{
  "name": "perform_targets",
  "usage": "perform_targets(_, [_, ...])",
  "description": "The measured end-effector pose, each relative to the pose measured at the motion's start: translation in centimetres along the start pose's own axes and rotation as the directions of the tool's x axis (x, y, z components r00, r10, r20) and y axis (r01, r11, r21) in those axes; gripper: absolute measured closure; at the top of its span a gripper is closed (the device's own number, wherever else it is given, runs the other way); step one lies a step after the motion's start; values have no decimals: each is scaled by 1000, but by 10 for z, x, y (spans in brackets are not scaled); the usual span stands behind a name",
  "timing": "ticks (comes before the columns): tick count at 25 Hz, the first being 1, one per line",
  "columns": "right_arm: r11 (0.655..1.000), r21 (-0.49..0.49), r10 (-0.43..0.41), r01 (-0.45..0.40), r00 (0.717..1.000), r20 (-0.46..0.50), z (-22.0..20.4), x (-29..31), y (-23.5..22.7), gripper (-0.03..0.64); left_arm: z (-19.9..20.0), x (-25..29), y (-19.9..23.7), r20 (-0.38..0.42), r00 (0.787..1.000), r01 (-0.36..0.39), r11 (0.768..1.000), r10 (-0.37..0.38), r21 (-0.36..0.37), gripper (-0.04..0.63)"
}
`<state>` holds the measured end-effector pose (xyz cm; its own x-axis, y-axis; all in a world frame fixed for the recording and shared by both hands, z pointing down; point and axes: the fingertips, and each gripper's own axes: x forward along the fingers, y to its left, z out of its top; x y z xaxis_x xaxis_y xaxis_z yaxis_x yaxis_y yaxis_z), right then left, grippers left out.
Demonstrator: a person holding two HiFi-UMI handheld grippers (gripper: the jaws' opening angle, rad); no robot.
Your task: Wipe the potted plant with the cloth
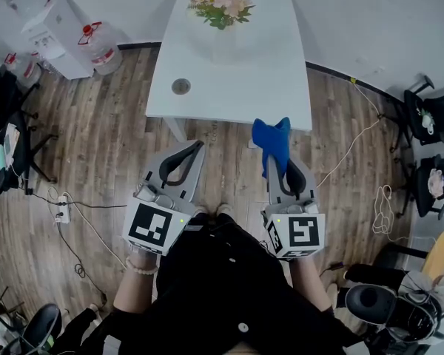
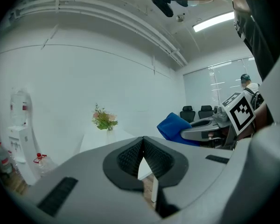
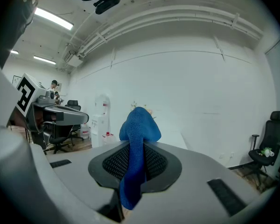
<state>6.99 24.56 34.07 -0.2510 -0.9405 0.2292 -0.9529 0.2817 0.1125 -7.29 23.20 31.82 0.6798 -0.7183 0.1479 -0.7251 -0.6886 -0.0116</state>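
Blue cloth pinched tight in right tool; left tool fully closed, empty. At 12 o'clock, potted plant on surface.

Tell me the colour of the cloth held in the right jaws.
Blue cloth; clearest in the right gripper view.

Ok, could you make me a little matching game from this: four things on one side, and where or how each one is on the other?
Things:
1. cloth
2. plant
3. left gripper
4. water jug

States and places:
a. shut, empty
b. at the far end of the table
c. clamped in the right gripper
d. on the floor, left of the table

Pairs: 1-c, 2-b, 3-a, 4-d
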Motion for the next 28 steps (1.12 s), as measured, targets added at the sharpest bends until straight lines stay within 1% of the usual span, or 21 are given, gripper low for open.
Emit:
perform_targets(2, [1000,6,-6,6,1000,3,1,-1,1,535,0,-1,1,1,1000,3,1000,-3,1,581])
perform_targets(7, [998,57,-20,20,1000,-8,-3,1,5,535,0,-7,6,6,1000,9,1000,-9,11,581])
perform_targets(14, [998,54,-37,36,999,8,3,6,22,535,3,-24,25,24,1000,3,1000,-3,23,581])
perform_targets(20, [996,60,-63,62,998,20,4,5,36,535,2,-34,34,32,999,19,999,-20,34,581])
perform_targets(28, [992,60,-112,110,993,27,5,3,35,535,1,-36,41,53,998,38,998,-40,46,581])
